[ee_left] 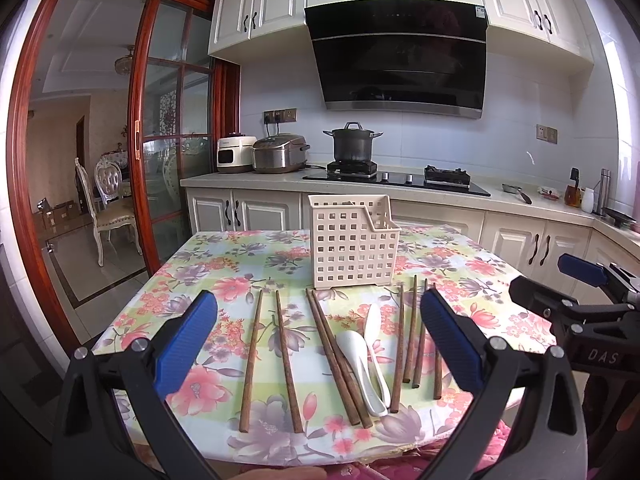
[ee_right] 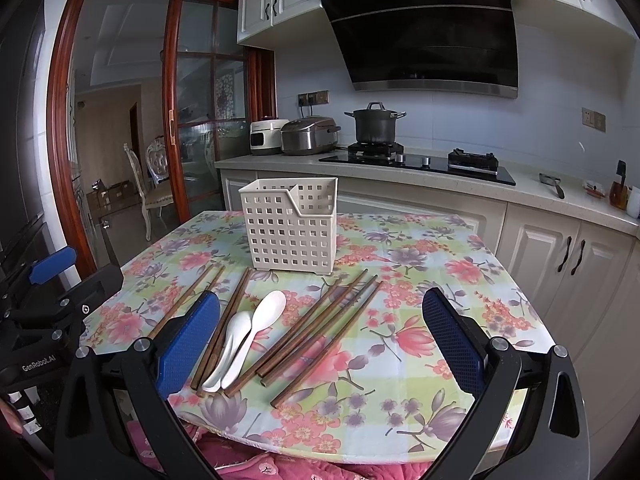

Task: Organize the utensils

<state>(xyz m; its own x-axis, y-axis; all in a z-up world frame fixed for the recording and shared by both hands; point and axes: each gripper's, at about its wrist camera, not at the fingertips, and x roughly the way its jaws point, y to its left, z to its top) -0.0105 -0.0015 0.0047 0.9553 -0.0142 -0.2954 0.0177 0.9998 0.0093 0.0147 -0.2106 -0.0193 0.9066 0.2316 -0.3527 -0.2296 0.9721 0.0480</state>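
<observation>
A white slotted basket (ee_left: 352, 242) stands upright on the flowered tablecloth (ee_left: 224, 264), and everything else sits on the camera side of it. Two white spoons (ee_left: 366, 360) lie touching each other, straight in front of the basket. Brown chopsticks (ee_left: 334, 360) lie flat around them: one pair close against the spoons on their left, two more well apart further left, and four (ee_right: 320, 328) fanned out just right of the spoons. Nothing is in the basket as far as can be seen. The left gripper (ee_left: 318, 332) hovers over the near table edge with its blue fingers wide apart and holding nothing. The right gripper (ee_right: 320, 336) does the same beside it, fingers spread, empty
</observation>
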